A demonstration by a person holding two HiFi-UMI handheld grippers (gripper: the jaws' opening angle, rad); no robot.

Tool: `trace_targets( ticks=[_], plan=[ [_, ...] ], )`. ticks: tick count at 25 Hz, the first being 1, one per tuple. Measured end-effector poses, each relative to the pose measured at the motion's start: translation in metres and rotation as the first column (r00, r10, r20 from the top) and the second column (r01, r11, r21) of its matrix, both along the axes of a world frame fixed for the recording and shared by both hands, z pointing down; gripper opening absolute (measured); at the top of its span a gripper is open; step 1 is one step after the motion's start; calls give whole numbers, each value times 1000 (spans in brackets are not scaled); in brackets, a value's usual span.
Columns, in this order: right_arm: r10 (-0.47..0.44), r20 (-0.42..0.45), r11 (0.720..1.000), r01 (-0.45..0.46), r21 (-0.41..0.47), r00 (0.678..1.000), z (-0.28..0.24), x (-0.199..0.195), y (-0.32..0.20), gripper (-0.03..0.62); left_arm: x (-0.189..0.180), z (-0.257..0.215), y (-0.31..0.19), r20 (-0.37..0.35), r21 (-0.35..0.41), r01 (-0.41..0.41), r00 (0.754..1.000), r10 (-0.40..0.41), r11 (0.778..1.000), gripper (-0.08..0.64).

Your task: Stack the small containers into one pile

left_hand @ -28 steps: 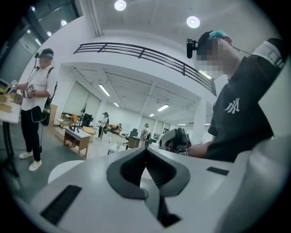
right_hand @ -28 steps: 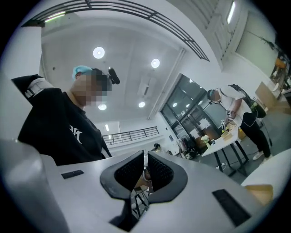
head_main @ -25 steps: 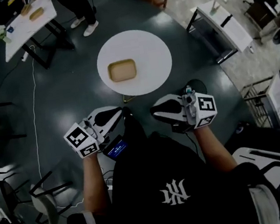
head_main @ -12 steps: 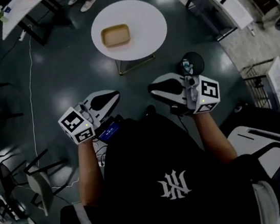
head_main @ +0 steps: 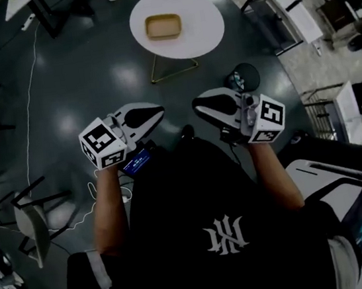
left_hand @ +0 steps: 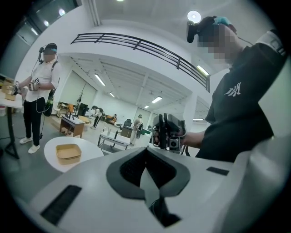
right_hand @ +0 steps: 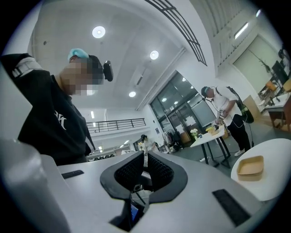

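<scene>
The small containers (head_main: 163, 26) are light brown, shallow and open on top, with round corners, and they sit flat in one low pile near the middle of the round white table (head_main: 203, 29), but I cannot tell how many there are.

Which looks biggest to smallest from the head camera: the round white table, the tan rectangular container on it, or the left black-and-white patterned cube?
Largest: round white table.
Then: left black-and-white patterned cube and tan rectangular container, about alike; the cube is nearer the camera, so unranked.
</scene>
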State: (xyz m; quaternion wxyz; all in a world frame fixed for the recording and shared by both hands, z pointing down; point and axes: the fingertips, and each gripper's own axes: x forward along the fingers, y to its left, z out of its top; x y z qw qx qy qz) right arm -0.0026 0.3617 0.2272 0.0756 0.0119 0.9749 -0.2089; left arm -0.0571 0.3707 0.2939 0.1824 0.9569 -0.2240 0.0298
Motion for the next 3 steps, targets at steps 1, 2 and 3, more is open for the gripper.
trace_targets(
  ticks=[1, 2, 3],
  plan=[
    [5, -1, 1000, -5, 2, 1000, 0, -10, 5, 51, -9, 2, 6, 1, -4, 3, 1000, -3, 1000, 3],
    [10, 0, 1000, -10, 4, 1000, 0, -19, 11, 51, -18, 3, 12, 3, -8, 5, 1000, -5, 1000, 3],
    [15, 1, 1000, -15, 6, 1000, 1, -28, 16, 51, -27, 5, 18, 6, -12, 7, 1000, -7, 1000, 3]
  ],
)
